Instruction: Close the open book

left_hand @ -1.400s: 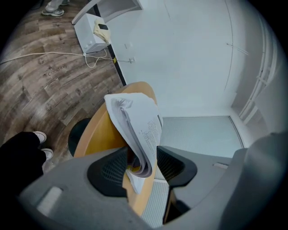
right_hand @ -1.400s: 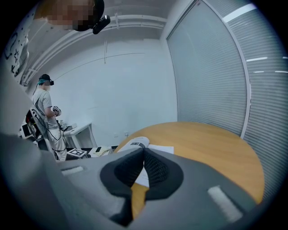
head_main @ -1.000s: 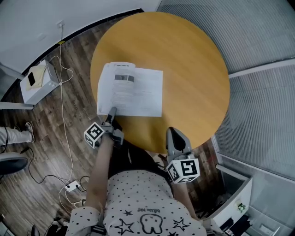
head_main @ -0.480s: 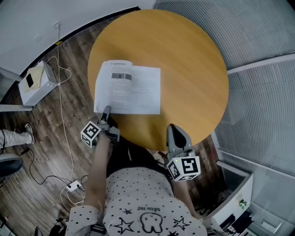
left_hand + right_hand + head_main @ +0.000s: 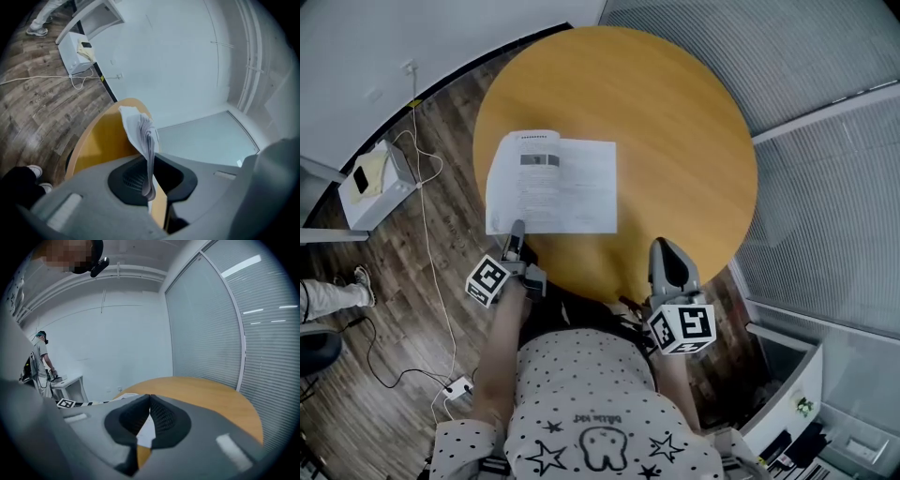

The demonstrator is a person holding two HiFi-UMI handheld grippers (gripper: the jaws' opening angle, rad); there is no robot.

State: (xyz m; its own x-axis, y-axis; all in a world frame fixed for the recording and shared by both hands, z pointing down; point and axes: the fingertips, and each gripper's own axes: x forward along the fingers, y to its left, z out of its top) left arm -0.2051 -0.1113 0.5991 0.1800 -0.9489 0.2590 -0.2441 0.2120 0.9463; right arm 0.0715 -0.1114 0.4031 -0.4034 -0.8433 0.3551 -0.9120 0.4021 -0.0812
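The book (image 5: 551, 183) is white, the table (image 5: 675, 122) orange, the floor (image 5: 389, 314) brown wood-grain, the shirt (image 5: 581, 394) star-spotted.

Shirt (image 5: 581, 412): light, short-sleeved, scattered dark dots, outlined stars, cartoon tooth-shaped figure at chest, small unreadable lettering above it. Forearms bare. Dark trousers (image 5: 572, 319); white shoe (image 5: 34, 171).
Left gripper (image 5: 516, 228): grey shell, black ribbed left pads (image 5: 133, 178), white left cube (image 5: 488, 279) with black square markers; jaws closing, book pages (image 5: 140, 136) between.
Right gripper (image 5: 667, 247): same grey shell, matching right cube (image 5: 682, 328), black ribbed right pads (image 5: 164, 416).
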